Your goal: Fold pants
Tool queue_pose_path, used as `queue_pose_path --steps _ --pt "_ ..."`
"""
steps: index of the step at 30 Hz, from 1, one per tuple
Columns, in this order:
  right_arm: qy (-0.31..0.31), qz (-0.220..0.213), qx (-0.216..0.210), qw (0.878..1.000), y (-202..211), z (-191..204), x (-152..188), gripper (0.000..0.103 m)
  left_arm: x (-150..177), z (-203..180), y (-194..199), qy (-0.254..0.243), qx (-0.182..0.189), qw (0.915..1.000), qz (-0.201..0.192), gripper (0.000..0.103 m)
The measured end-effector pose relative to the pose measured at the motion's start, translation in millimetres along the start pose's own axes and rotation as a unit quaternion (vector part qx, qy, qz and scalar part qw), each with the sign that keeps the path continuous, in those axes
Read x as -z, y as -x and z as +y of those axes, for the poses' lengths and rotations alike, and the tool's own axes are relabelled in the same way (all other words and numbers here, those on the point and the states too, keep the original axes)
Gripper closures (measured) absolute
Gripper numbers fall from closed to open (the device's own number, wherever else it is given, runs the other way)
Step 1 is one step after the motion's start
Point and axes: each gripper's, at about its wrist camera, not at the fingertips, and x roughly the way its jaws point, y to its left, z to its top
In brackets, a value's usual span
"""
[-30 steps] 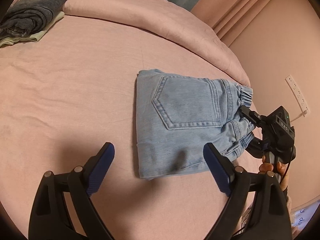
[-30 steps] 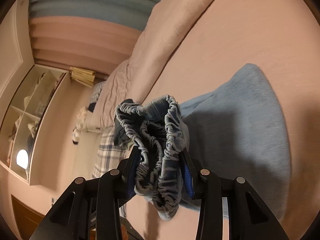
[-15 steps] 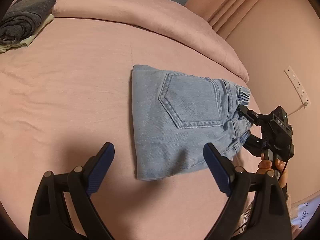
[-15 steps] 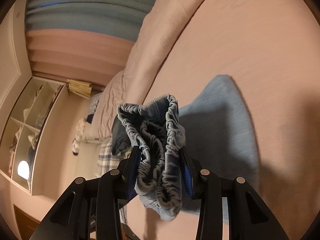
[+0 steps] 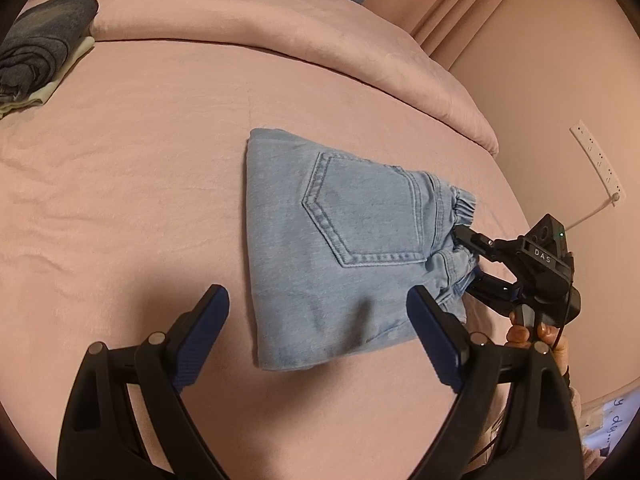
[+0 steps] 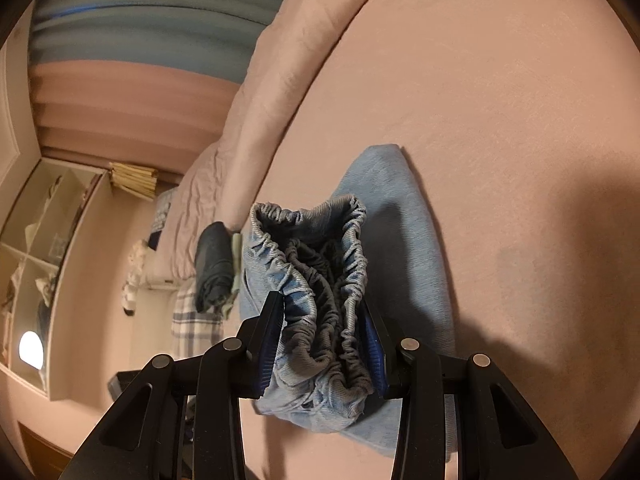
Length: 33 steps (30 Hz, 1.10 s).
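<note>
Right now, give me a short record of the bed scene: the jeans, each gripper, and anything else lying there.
jeans: light blue denim, folded, back pocket up, lying on the pink bed
right gripper: shut on the bunched elastic waistband
left gripper: open, empty, above the near edge of the jeans
other items: folded dark clothes at the far left of the bed
</note>
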Motion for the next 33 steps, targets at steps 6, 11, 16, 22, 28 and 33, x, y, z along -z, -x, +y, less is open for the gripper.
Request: queue_pose_path --steps 6,11,16,22,28,33 --pt "0.04 -0.005 0.083 0.996 3.2 11.3 -0.4 0.058 0.5 -11.4 -3.6 -0.024 -0.011 0.9996 0.001 0.012" --pt "0.144 -0.049 0.208 0.966 12.0 53.0 0.2 0.053 -0.7 -17.1 -8.4 -0.04 -0.027 0.9988 0.0 0.012" --pt "0.226 -0.077 0.238 0.942 12.8 88.7 2.0 0.053 -0.7 -24.6 -13.2 -0.065 -0.044 0.9969 -0.009 0.014" --pt "0.318 -0.027 0.199 0.927 -17.2 120.0 5.0 0.07 -5.9 -45.3 -28.0 -0.114 -0.049 0.9922 -0.014 0.04" --pt "0.373 0.022 0.242 0.896 -55.7 116.8 1.8 0.073 -5.8 -52.5 -65.1 -0.139 -0.053 0.9886 0.023 0.05" --pt "0.359 0.046 0.284 0.888 -68.7 95.9 -1.7 0.087 -1.7 -49.5 -84.1 -0.16 -0.06 0.9842 0.047 0.05"
